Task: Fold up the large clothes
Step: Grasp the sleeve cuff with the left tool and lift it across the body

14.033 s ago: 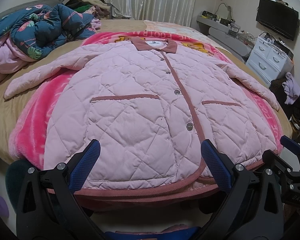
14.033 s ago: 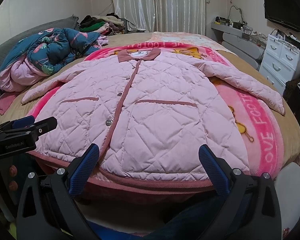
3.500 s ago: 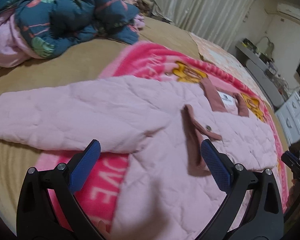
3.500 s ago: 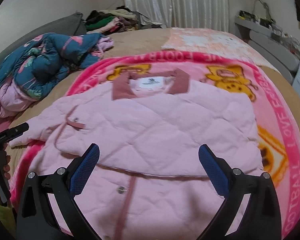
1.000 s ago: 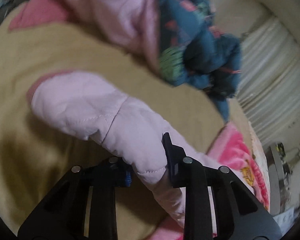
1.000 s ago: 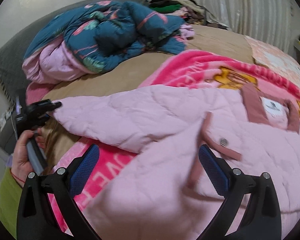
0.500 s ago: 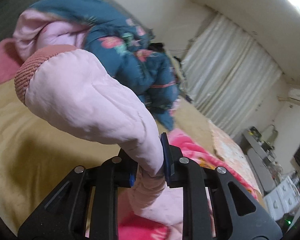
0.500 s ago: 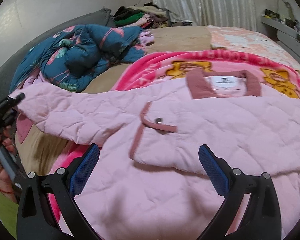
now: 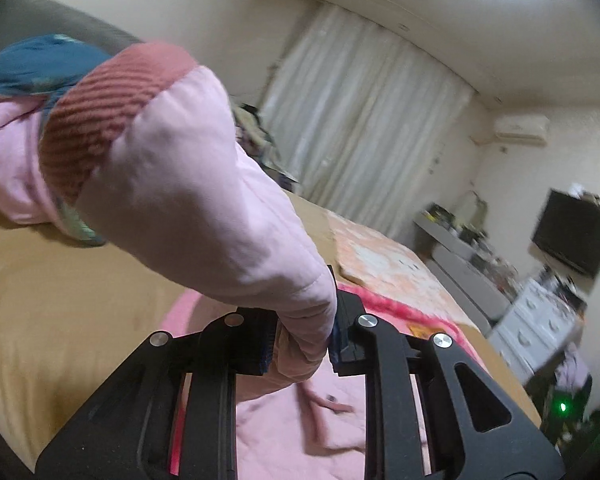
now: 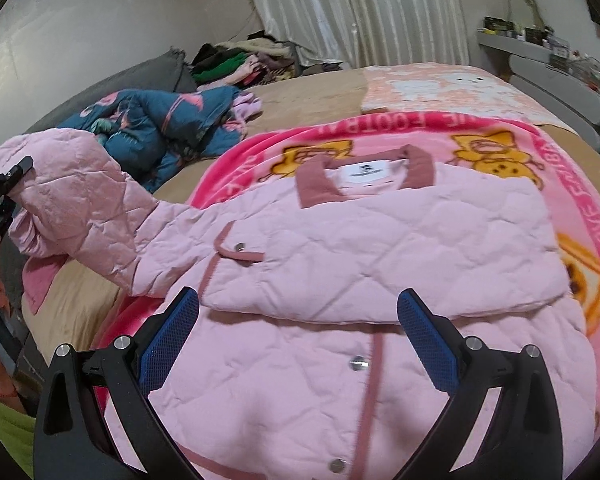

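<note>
your left gripper (image 9: 302,342) has its fingers clamped on the sleeve (image 9: 188,208) of the pink quilted jacket (image 10: 380,264), lifted off the bed (image 9: 60,300). your right gripper (image 10: 298,344) hangs over the jacket body on the pink blanket (image 10: 592,208), fingers wide apart, gripping nothing.
</note>
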Motion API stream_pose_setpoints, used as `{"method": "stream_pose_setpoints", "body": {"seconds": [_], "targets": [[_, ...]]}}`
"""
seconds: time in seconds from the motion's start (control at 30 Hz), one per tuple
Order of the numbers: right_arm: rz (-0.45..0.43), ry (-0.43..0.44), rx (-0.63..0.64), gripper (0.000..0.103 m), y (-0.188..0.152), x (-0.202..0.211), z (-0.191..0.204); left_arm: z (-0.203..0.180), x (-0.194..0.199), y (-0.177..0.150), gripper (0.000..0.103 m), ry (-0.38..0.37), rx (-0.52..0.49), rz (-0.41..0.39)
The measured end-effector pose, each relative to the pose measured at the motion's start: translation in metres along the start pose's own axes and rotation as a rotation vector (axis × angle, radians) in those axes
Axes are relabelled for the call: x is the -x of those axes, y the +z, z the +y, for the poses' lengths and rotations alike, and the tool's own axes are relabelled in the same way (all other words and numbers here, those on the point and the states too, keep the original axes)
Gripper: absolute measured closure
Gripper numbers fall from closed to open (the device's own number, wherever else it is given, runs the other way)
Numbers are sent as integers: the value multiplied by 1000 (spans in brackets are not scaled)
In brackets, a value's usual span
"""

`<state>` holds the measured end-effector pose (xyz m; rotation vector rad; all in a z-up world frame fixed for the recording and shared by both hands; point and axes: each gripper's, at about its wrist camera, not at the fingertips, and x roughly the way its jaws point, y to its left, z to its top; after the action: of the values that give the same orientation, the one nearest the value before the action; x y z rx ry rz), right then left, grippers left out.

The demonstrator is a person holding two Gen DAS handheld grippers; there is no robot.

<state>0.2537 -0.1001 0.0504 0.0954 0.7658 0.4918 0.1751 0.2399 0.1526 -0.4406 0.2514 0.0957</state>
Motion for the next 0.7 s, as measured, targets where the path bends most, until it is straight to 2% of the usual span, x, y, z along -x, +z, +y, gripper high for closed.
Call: {"method": "stream_pose_setpoints", "body": {"seconds": [0.1,0.3,0.43,0.6,0.7], "targets": [[-3,-11,-33,4,-2,4,-16,-22,-13,-8,91,-71,-29,35],[-5,-31,-75,4,-6,9,-45,-56,-26,-27,91,-145,-69,52],[-10,-44,-96,4,-8,12,-59,-67,-37,-37,91,-248,-52,102],[-19,-49,-137,4,-9,15,-79,-90,-50,-62,91,-362,-88,180],[-26,-54,-163,4,-9,18,-90,-101,-59,-81,90,-389,-124,225]]}}
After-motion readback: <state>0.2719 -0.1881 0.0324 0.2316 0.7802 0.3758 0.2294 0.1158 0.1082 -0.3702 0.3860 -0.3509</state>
